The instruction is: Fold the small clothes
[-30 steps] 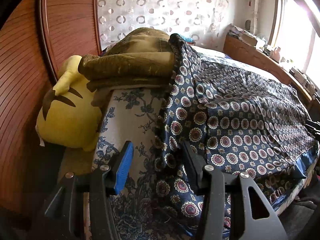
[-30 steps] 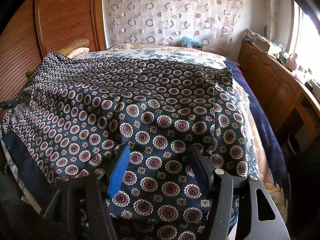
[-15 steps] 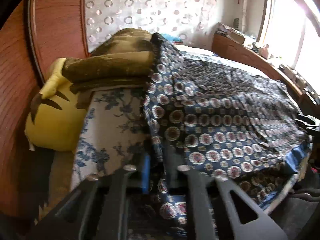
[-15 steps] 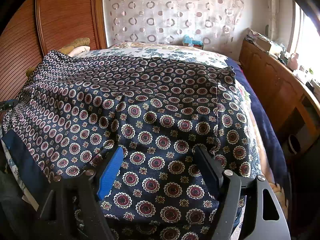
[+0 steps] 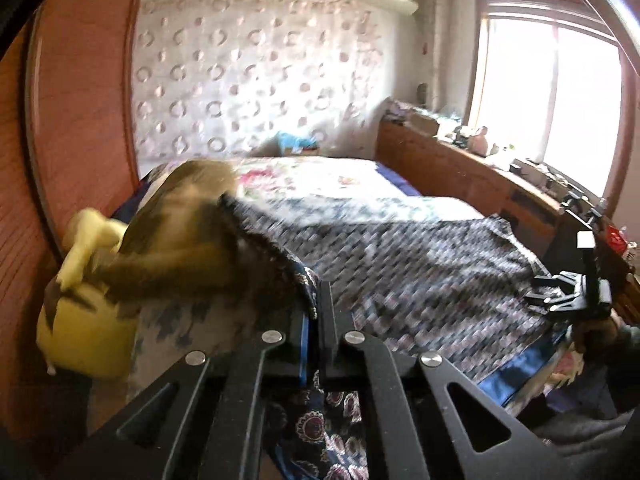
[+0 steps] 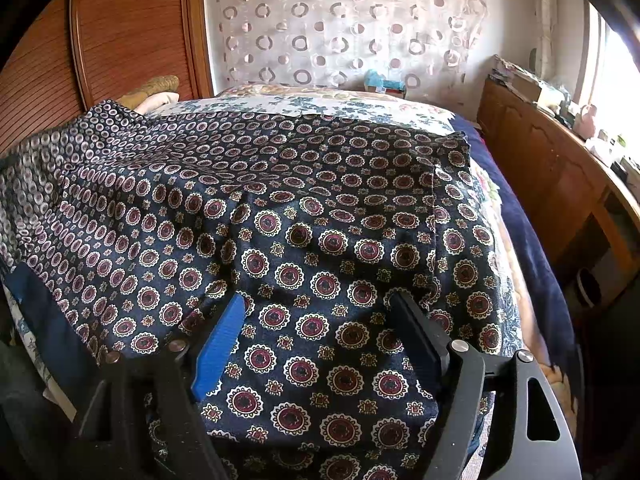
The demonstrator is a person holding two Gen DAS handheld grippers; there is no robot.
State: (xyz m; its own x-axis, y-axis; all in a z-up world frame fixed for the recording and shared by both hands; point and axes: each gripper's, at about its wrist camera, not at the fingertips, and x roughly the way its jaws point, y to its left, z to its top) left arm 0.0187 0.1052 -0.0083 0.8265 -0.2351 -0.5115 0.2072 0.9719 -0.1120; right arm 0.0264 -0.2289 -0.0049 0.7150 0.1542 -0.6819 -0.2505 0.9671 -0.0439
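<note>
A dark blue garment (image 6: 320, 200) printed with red and white medallions lies spread over the bed. My left gripper (image 5: 318, 308) is shut on the garment's (image 5: 420, 264) left edge, and the cloth hangs down from its closed fingers, lifted off the bed. In the left wrist view, blurred by motion, my right gripper (image 5: 576, 292) shows at the garment's far right side. My right gripper (image 6: 320, 302) is open just above the garment's near right part. The cloth lies under and between its fingers, and the pads do not press on it.
A yellow plush toy (image 5: 80, 320) and an olive-brown folded pile (image 5: 180, 220) lie at the left by the wooden panel (image 5: 80, 120). The floral bed sheet (image 6: 320, 100) extends behind the garment. A wooden sideboard (image 6: 540, 168) with clutter runs along the right under a window.
My left gripper closed on the garment's left edge and rose with it, pulling the cloth up. My right gripper's jaws widened a little and stayed in place.
</note>
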